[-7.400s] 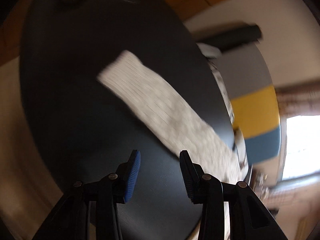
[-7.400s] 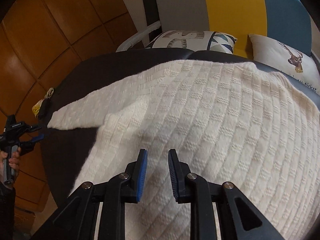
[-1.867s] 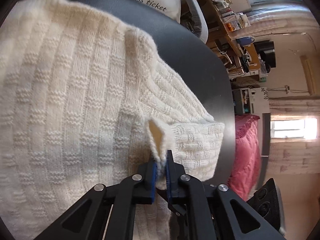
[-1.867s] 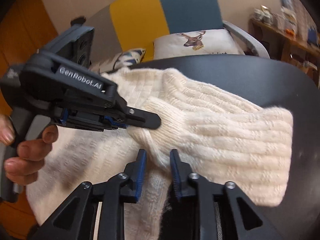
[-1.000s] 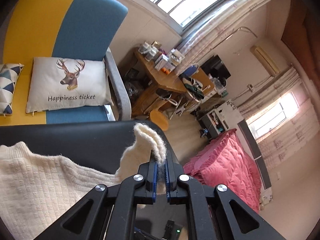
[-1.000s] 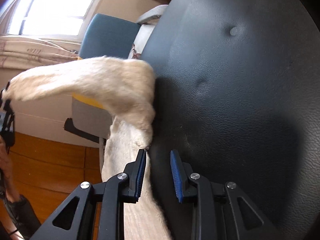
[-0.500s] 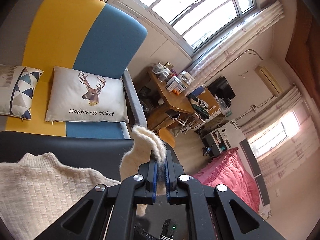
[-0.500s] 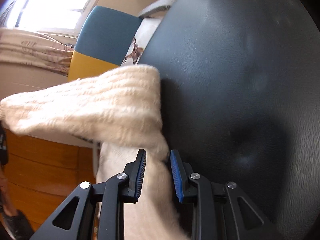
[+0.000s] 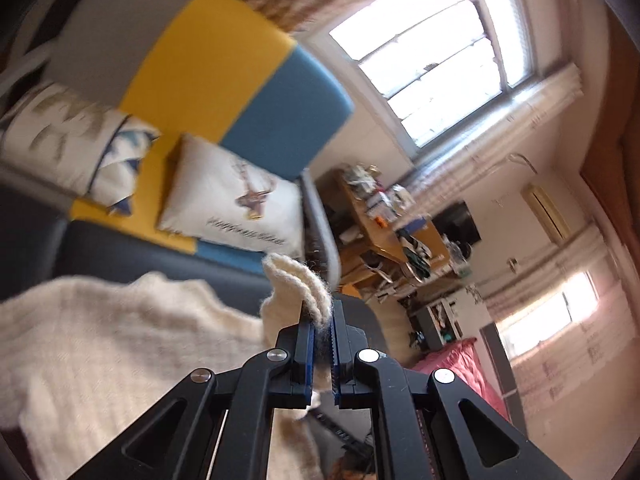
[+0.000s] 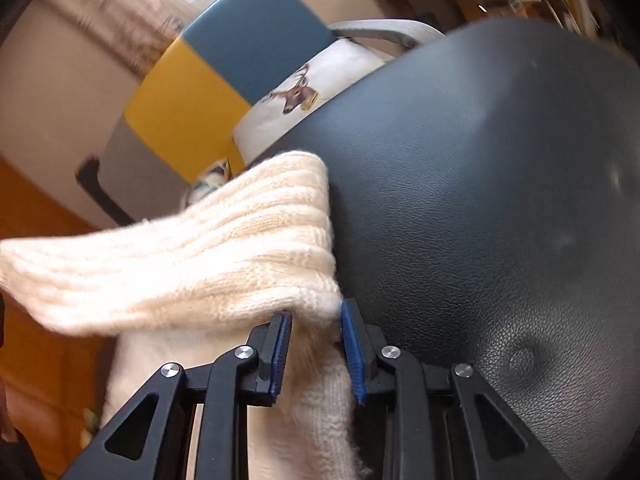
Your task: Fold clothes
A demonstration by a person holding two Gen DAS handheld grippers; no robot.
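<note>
Here, sweater point(image 10: 208, 264) edge between both hand-held grippers.

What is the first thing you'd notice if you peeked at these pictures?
Probably the fluffy cream sweater, lifted off the round black table by both grippers: the left gripper pinches an edge, and the right gripper holds a bunched part. Behind it stands a bright yellow-and-blue chair with a deer pillow.

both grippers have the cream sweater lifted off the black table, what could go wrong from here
The left gripper pinches only a thin edge of the cream sweater, so the knit could slip free. The right gripper has fabric bunched between wider-set jaws; the hold looks loose. The sleeve droops unevenly over the black table, so the fold may land crooked.
</note>
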